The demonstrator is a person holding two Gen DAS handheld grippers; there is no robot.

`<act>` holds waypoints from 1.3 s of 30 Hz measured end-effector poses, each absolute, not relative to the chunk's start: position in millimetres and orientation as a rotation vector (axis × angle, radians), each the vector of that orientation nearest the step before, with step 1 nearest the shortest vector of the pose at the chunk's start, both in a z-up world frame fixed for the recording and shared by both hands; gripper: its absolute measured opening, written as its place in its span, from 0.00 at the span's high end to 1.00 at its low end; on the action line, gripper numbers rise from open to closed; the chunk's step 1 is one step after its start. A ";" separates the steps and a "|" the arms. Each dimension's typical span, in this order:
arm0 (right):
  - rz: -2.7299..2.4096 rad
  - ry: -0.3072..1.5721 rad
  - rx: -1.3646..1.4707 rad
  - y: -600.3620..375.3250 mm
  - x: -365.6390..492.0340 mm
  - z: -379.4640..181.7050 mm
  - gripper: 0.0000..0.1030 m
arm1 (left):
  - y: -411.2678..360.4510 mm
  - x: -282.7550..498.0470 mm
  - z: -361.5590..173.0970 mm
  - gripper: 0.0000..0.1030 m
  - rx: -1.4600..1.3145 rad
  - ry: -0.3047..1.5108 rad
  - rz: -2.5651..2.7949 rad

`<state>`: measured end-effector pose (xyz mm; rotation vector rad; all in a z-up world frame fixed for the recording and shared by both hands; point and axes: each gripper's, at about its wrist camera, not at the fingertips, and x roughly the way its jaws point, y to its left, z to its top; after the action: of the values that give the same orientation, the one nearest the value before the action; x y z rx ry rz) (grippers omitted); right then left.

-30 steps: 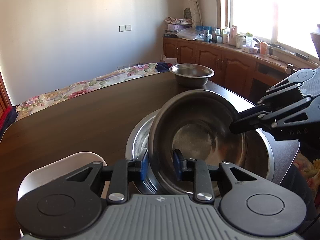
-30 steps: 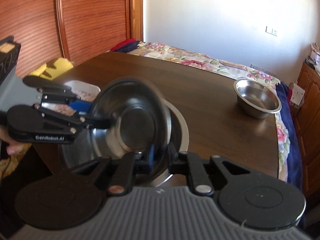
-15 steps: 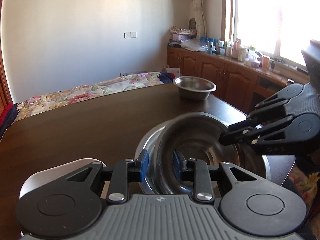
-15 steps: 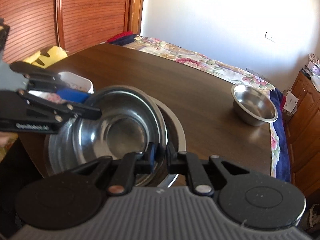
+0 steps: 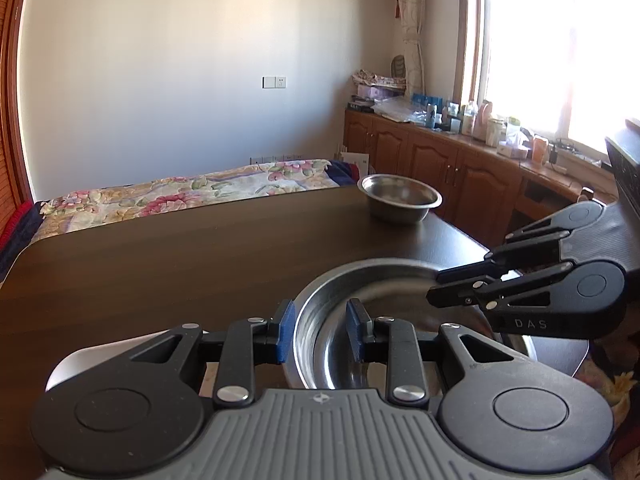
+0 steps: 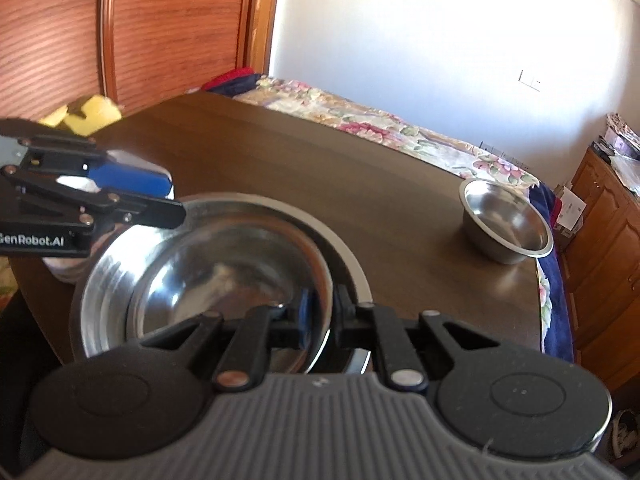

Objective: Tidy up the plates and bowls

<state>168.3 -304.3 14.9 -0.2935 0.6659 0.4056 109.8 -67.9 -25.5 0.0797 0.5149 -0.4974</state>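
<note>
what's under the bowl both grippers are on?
The steel bowl sits nested in a wider metal basin, whose rim shows around it. The basin's floor and the table beneath are covered by the bowl.

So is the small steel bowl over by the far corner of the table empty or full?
Empty. The small steel bowl stands upright, and its bare shiny inside shows in both wrist views.

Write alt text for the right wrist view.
The right gripper is shut on the near rim of a steel bowl nested in a larger steel basin on a dark wooden table. The left gripper reaches in opposite; a smaller steel bowl sits far right.
</note>
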 end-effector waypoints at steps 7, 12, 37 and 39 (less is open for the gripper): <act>0.430 0.599 -0.217 -313.2 164.9 22.1 0.87 | -78.7 118.8 -16.1 0.69 0.085 0.494 -0.505; 0.418 0.535 -0.160 -330.7 165.6 26.6 0.87 | -91.1 132.4 -6.8 0.59 0.116 0.481 -0.501; 0.220 0.365 -0.016 -438.0 240.0 9.3 0.07 | -194.6 230.3 30.9 0.03 0.212 0.461 -0.591; 0.210 0.358 -0.010 -440.7 244.8 6.1 0.00 | -199.5 238.3 28.6 0.03 0.226 0.465 -0.597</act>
<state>244.8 -440.7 6.1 -0.0096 0.3575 0.2098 238.3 -199.5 28.6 0.2257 0.4654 -0.5972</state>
